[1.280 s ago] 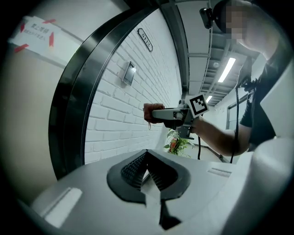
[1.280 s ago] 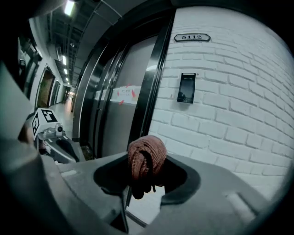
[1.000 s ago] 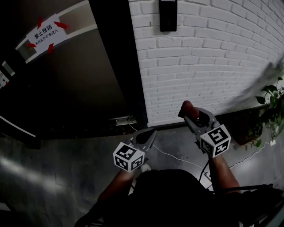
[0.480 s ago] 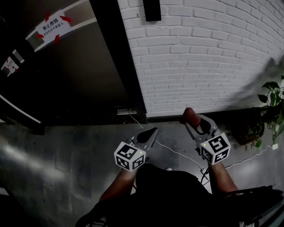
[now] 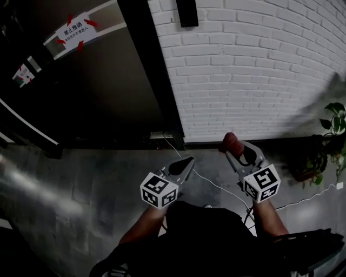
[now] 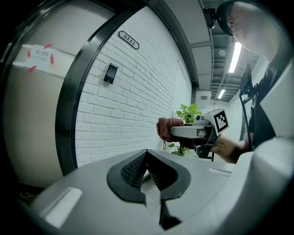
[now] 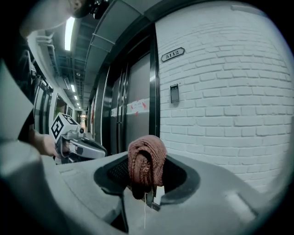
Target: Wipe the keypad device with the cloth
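The keypad device (image 5: 187, 12) is a small black box high on the white brick wall (image 5: 254, 70), far above both grippers; it also shows as the keypad device (image 6: 110, 73) and the keypad device (image 7: 174, 93). My right gripper (image 5: 231, 147) is shut on a reddish-brown cloth (image 5: 229, 142) that bunches over its tips. In the right gripper view the cloth (image 7: 147, 160) hangs folded between the jaws of the right gripper (image 7: 146, 180). My left gripper (image 5: 188, 161) is low and to the left, shut with nothing in it. In the left gripper view the left gripper (image 6: 147, 158) points at the wall.
A dark door (image 5: 102, 92) with a white notice (image 5: 77, 30) stands left of a black door frame (image 5: 154, 70). A potted plant (image 5: 331, 132) sits at the right by the wall. A white cable (image 5: 216, 186) runs across the grey floor. A number plate (image 7: 172, 54) hangs above the keypad.
Both grippers have dropped slightly in the head view and stay side by side. The view has shifted, so the keypad sits nearer the top edge. The cloth stays held.
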The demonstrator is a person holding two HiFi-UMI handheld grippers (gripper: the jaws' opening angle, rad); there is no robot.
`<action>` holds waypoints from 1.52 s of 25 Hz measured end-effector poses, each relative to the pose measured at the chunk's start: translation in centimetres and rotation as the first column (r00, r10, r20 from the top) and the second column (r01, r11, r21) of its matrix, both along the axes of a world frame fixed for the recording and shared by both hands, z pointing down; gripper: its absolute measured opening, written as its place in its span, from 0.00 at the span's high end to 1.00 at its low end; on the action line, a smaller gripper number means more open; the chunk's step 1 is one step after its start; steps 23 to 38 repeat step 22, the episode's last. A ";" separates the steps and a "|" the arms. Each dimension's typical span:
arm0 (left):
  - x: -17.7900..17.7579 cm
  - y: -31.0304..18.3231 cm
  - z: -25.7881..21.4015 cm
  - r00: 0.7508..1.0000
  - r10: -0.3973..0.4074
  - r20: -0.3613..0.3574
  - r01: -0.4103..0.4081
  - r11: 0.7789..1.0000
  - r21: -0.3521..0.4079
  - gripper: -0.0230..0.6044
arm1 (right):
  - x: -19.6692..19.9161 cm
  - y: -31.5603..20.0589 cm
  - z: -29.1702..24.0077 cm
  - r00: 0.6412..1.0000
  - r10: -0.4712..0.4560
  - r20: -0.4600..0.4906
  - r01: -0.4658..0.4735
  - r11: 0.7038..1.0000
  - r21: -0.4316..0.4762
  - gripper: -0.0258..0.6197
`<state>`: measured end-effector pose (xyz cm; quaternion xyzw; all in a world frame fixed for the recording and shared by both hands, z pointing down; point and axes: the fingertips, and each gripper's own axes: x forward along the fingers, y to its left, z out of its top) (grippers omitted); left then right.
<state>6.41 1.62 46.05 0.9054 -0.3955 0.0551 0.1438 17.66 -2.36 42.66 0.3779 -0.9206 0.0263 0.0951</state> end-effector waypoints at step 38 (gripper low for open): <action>0.7 0.2 -0.1 1.000 0.028 0.013 -0.029 0.999 0.025 0.94 | -0.2 1.3 1.3 1.000 0.000 -0.016 0.000 1.000 -0.003 0.72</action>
